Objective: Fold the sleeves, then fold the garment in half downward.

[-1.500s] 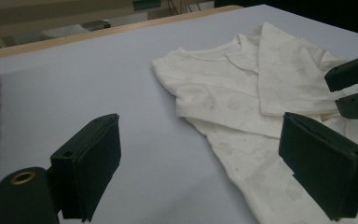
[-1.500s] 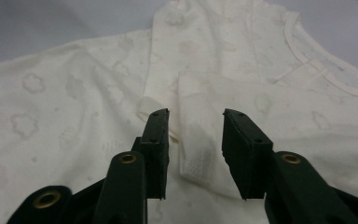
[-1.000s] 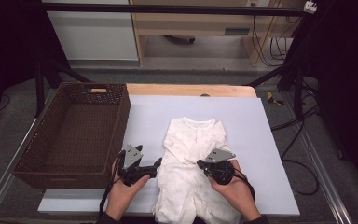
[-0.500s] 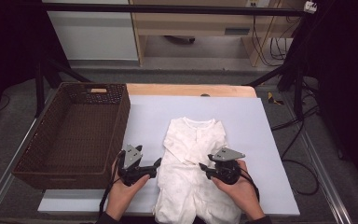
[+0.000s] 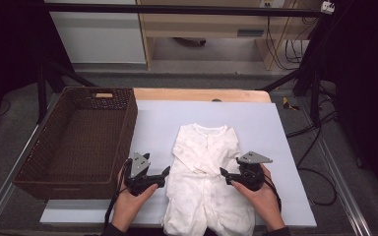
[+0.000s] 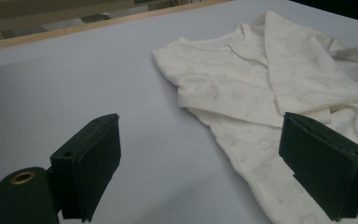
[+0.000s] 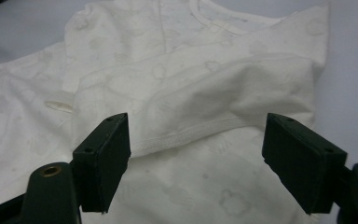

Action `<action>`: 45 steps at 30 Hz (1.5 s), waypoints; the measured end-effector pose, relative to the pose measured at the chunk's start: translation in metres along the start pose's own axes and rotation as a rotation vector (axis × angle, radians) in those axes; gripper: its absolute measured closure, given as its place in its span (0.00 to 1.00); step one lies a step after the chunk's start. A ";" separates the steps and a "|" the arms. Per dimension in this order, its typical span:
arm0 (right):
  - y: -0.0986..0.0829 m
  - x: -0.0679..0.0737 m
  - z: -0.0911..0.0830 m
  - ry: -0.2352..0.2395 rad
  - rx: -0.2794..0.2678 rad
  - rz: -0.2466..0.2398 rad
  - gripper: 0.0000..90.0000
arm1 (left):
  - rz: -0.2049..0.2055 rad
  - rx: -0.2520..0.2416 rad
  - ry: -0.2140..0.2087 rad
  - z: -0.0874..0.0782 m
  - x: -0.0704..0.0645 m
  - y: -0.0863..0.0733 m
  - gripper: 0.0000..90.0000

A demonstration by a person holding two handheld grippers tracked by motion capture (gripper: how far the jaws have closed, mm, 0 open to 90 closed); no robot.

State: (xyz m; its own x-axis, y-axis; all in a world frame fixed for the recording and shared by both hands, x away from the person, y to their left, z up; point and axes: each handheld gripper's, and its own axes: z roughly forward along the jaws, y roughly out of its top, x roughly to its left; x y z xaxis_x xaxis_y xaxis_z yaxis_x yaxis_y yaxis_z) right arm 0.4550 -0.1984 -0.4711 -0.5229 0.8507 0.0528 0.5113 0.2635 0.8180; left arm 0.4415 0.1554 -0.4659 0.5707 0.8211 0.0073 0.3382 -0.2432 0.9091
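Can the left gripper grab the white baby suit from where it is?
Probably yes. The left gripper is open right beside the white cotton baby suit on the pale table sheet, with nothing between them.

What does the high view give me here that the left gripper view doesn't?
High view alone: the whole brown basket at the table's left, both hands on the tongs, and the romper's legs down to the near table edge.

Left gripper view alone: its own two black jaws wide apart, one over bare white cover and one over the romper's side, plus the folded sleeve's hem close up.

Both: the white baby romper lying flat with sleeves folded across the chest, the white cover, and a bit of the basket.
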 end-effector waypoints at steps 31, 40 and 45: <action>0.053 -0.060 0.015 -0.082 0.003 0.120 0.16 | -0.011 -0.011 0.003 -0.002 0.002 0.001 0.14; 0.067 -0.086 0.039 -0.119 0.015 0.180 0.19 | -0.008 -0.007 0.001 -0.001 0.001 0.000 0.14; 0.071 -0.096 0.049 -0.129 0.016 0.218 0.27 | -0.002 -0.003 0.000 0.000 0.000 0.000 0.14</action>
State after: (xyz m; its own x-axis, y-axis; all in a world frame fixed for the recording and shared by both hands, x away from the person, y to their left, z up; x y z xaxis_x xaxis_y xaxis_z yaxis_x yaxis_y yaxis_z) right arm 0.5748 -0.2391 -0.4458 -0.3078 0.9391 0.1526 0.6139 0.0735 0.7860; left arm 0.4414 0.1552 -0.4661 0.5695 0.8220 0.0053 0.3374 -0.2396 0.9104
